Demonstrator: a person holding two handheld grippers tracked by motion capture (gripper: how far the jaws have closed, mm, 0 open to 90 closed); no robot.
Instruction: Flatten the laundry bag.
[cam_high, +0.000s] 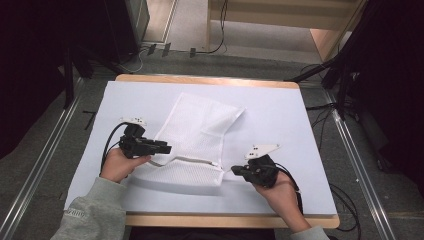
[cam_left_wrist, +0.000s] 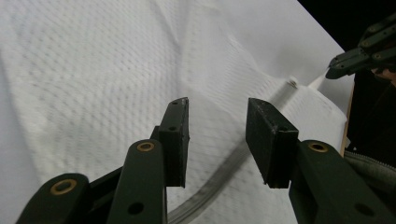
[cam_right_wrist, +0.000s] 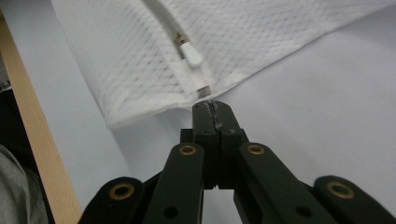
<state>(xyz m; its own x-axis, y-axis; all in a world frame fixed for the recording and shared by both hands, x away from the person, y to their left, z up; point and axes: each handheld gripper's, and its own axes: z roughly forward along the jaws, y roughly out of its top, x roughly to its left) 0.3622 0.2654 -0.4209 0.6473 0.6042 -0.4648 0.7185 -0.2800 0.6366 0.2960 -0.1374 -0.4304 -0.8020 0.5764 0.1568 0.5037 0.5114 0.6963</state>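
Note:
A white mesh bag (cam_high: 195, 130) lies flat on the white-covered table (cam_high: 285, 115), its zipper (cam_high: 190, 160) running along the near side. My left gripper (cam_high: 169, 149) hovers over the bag's left part. Its jaws stand open above the zipper (cam_left_wrist: 219, 182) with only mesh (cam_left_wrist: 116, 70) under the gap, and the left gripper (cam_left_wrist: 217, 105) holds nothing. At the bag's right near corner my right gripper (cam_high: 234, 171) is shut on the end of the white zipper pull (cam_right_wrist: 192, 57). The right gripper (cam_right_wrist: 214, 105) tips meet the pull's tail. In the left gripper view the pull (cam_left_wrist: 293, 83) stretches toward the right gripper (cam_left_wrist: 332, 72).
The wooden table edge (cam_high: 225, 220) runs just behind both hands, and it shows at the left (cam_right_wrist: 28, 116) in the right gripper view. Bare white cover lies right of the bag. Cables and dark stands (cam_high: 340, 75) surround the table on the floor.

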